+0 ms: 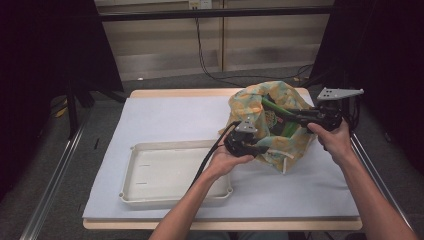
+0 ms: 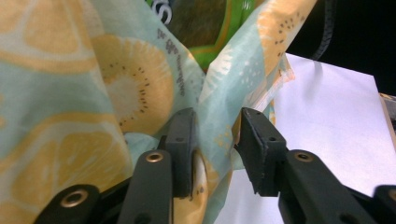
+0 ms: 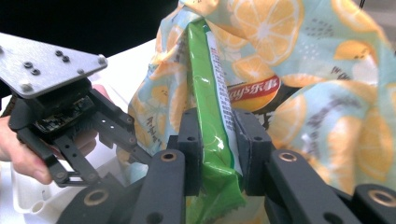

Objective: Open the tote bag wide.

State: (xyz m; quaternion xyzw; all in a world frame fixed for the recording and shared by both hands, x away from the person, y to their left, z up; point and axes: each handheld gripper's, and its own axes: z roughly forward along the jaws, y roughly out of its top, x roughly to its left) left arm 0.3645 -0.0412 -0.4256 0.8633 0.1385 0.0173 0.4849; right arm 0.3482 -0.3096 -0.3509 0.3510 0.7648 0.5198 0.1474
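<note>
A cloth bag [image 1: 272, 120] printed with orange citrus slices on pale blue-green stands at the right rear of the white-covered surface [image 1: 165, 120], its mouth gaping. Inside it is a green crisp packet [image 3: 212, 126], glossy, with a red and yellow logo and white print along its crimped side seam; one sealed end projects from the bag. The right tongs [image 3: 218, 149] pinch this end of the packet, both pads flat against the foil. The left tongs [image 2: 217, 144] stand slightly spread about a fold of the bag's rim: one pad lies against the cloth, while the other stands clear of it. In the high view, the left tongs [image 1: 250, 145] meet the bag's near side and the right tongs [image 1: 300, 119] reach in from the right. A shallow white tray [image 1: 150, 150] lies left of the bag, near it.
</note>
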